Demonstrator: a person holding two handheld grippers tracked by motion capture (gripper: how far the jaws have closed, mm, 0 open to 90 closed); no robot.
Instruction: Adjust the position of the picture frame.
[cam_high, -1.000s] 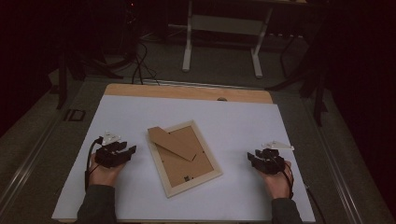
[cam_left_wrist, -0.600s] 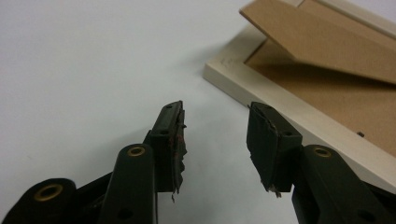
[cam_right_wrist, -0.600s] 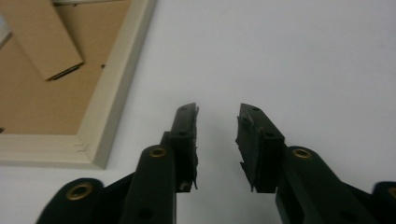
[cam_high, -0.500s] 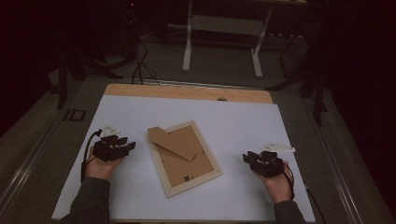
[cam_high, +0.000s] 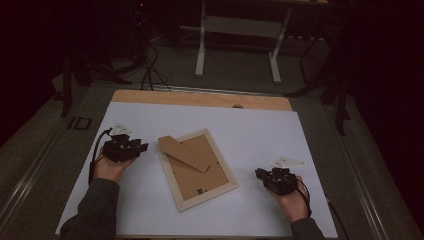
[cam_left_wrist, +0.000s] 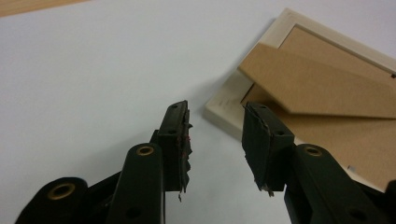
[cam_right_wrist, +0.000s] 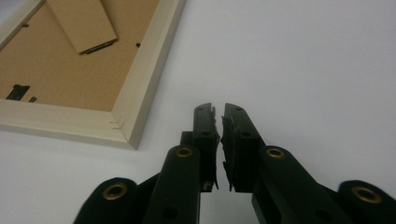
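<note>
Dim room, dark beyond the white table (cam_high: 280, 135); overhead light is soft, shadows faint. Close views are bright, slightly blurred up near.

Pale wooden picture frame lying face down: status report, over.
Left gripper open, closing, nothing between jaws. Right gripper nearly shut, empty. Pale wooden picture frame face down on white table, untouched. Nothing in the way.
</note>
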